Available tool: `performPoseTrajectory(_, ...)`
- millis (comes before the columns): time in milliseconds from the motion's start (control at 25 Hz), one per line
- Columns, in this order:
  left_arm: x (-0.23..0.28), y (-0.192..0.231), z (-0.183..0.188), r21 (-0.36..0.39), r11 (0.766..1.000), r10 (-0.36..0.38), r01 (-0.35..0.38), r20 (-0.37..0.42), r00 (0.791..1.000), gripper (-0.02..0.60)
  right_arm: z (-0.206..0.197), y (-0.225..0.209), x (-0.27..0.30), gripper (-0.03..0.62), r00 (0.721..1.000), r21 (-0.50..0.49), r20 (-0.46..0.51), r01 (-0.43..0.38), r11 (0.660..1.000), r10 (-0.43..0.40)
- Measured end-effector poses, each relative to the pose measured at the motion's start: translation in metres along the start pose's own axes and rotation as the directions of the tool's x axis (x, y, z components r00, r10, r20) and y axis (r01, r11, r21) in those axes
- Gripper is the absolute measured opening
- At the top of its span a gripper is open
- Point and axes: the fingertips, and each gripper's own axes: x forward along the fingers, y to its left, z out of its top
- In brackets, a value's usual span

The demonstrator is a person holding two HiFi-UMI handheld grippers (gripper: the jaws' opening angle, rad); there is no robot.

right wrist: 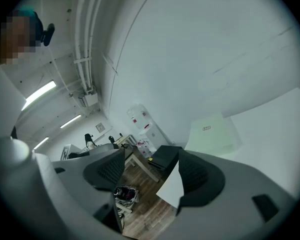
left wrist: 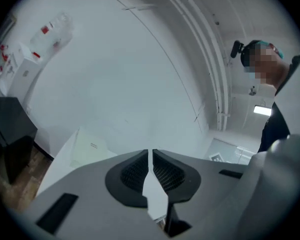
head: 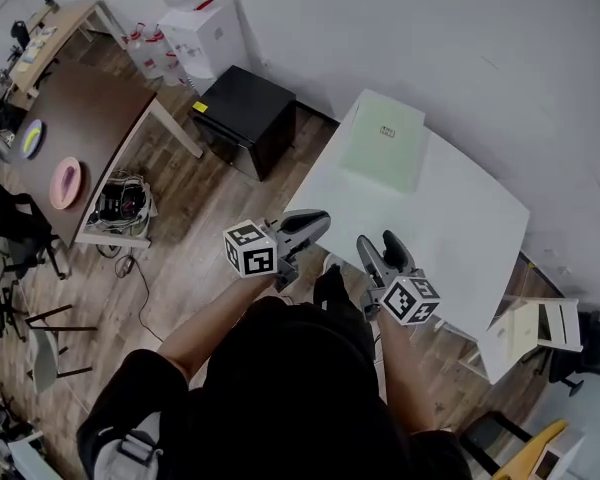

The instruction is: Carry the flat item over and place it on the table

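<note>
The flat item (head: pixel 385 143) lies on the white desk (head: pixel 450 233), placing apparently done; left gripper (head: pixel 318 220) jaws pressed together, right gripper (head: pixel 378 246) jaws spread, both empty, needing only withdrawal.

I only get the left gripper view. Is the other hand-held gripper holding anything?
Observer: No, the right hand-held gripper has its jaws apart, with nothing between them.
Child: Is there another table somewhere?
Observer: Yes, a brown table stands off to the person's left.
Child: Anything on it?
Observer: A pink plate lies on it.
</note>
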Motion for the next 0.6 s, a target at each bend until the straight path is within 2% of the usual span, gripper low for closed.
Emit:
performPoseTrajectory(160,-0.028,-0.039,-0.013,0.158,0.985,0.073,-0.072,-0.004,0.997,0.023,-0.015,0.044,-0.019,0.353,0.998,-0.056,0.049,0.030,0.998,-0.027)
performPoseTrajectory(320,-0.053,-0.063,-0.026,0.248,0.957,0.152,-0.151,0.015,0.988,0.021,-0.030,0.074,-0.034,0.336,0.995,-0.091,0.087,0.065,0.994,-0.058)
performPoseTrajectory(360,-0.059,-0.067,-0.028,0.264,0.949,0.174,-0.174,0.024,0.984,0.021,-0.036,0.080,-0.038,0.316,0.994,-0.101,0.093,0.072,0.992,-0.063)
performPoseTrajectory(520,-0.078,-0.080,-0.032,0.305,0.921,0.232,-0.243,0.071,0.970,0.021,-0.050,0.097,-0.051,0.114,0.990,-0.151,0.108,0.107,0.983,-0.092)
performPoseTrajectory(600,-0.086,-0.087,-0.036,0.322,0.909,0.249,-0.263,0.084,0.965,0.021,-0.056,0.106,-0.053,0.063,0.988,-0.186,0.114,0.123,0.975,-0.103)
